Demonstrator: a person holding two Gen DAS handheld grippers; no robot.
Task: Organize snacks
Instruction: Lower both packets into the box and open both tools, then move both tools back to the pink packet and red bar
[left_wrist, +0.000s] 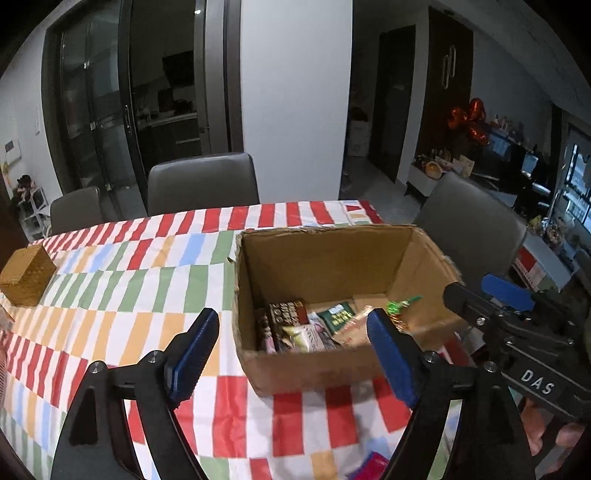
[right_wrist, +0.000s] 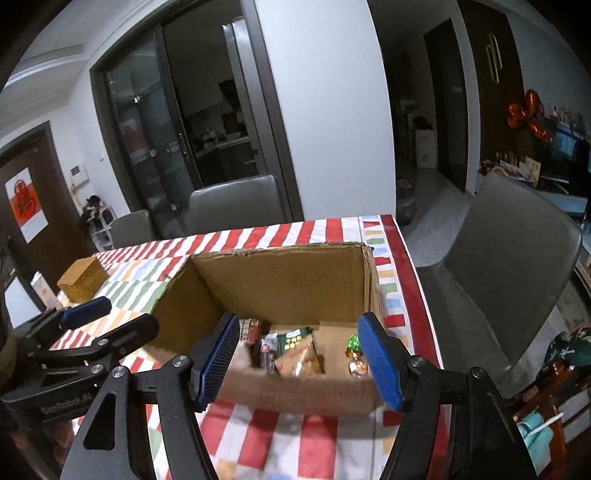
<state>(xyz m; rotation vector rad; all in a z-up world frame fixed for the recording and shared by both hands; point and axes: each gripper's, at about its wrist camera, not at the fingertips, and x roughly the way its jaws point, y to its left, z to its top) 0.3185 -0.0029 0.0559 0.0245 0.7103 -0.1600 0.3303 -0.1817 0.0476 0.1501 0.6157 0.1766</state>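
Note:
An open cardboard box (left_wrist: 332, 266) (right_wrist: 280, 280) stands on the striped tablecloth with several snack packets (left_wrist: 306, 328) (right_wrist: 295, 350) lying on its bottom. Among them is a green-wrapped sweet (left_wrist: 400, 304) (right_wrist: 354, 343) near the right wall. My left gripper (left_wrist: 291, 332) hovers over the box's near left corner, open, with nothing between its blue pads. My right gripper (right_wrist: 299, 332) hovers over the near wall, also open and holding nothing. Each shows in the other's view: the right gripper (left_wrist: 491, 295) at the box's right, the left gripper (right_wrist: 110, 317) at its left.
A small woven brown box (left_wrist: 27, 275) (right_wrist: 83, 282) sits at the table's far left. A pink packet (left_wrist: 369, 465) lies on the cloth near the front edge. Grey chairs (left_wrist: 203, 181) (right_wrist: 509, 280) stand behind and to the right of the table. The table's right edge (right_wrist: 410, 280) runs close to the cardboard box.

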